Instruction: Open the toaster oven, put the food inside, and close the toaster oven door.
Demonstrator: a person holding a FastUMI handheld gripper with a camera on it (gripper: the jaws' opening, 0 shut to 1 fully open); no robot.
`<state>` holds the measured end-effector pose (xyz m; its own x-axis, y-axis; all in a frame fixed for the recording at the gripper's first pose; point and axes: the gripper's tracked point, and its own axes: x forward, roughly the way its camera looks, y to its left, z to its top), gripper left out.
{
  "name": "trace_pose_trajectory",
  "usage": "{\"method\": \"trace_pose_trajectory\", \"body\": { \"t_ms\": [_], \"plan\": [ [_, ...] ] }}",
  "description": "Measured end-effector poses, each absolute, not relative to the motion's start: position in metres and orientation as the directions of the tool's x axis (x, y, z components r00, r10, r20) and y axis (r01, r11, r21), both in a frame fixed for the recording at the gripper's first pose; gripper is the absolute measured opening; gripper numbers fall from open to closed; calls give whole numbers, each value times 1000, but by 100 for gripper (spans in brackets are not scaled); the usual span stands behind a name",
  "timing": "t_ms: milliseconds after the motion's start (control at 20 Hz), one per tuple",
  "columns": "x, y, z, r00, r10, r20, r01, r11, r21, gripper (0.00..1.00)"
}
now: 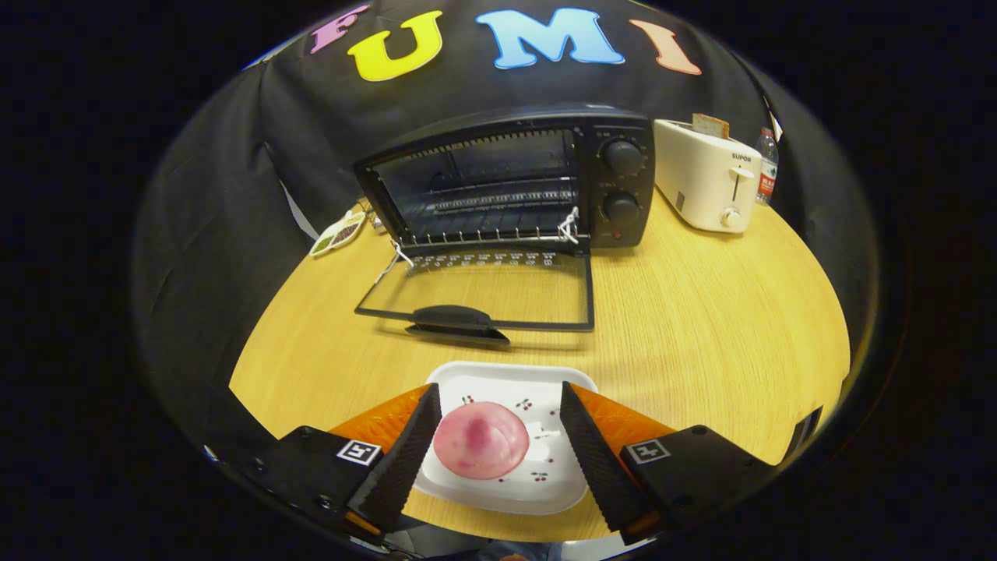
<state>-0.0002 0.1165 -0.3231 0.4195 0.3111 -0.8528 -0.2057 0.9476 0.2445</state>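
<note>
Black cloth walls close off the booth behind a pale wooden table (701,327), which carries everything I can see. Largest on it is the black toaster oven (506,179), well beyond my jaws and straight ahead; its glass door (483,292) is swung fully down and lies flat on the table toward me, the dark handle at its near edge, and the wire rack (491,204) inside is bare. Two round knobs sit one above the other on its right panel. Right of the oven, and apart from it, stands a cream toaster (707,175) with a slice of bread (710,125) poking out of its slot, and just past that a small water bottle (767,165). Left of the oven, near the cloth, lies a small oval dish (336,234) whose contents I cannot make out. Closer in, a white square plate (510,382) with little cherry prints sits between my jaws, reaching a bit ahead of them. On it rests the food, a round pink bun (480,440), nearer my left finger. My gripper (494,397) is spread wide, both fingers (405,452) flanking the bun without pressing it.
</note>
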Motion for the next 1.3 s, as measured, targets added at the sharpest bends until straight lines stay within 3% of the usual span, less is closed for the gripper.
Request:
{"method": "trace_pose_trajectory", "body": {
  "t_ms": [450, 550, 1000, 1200, 1300],
  "plan": [
    [-20, 75, -355, 264, 218, -939, -196, 966, 169, 98],
    [-24, 77, -362, 228, 227, -947, -186, 965, 186, 94],
    [-22, 65, -371, 111, 203, -973, -207, 962, 177, 32],
    [-27, 78, -370, 49, 327, -944, -96, 942, 321, 4],
    [-31, 81, -369, 35, 386, -922, -32, 922, 385, 2]
  ]
}}
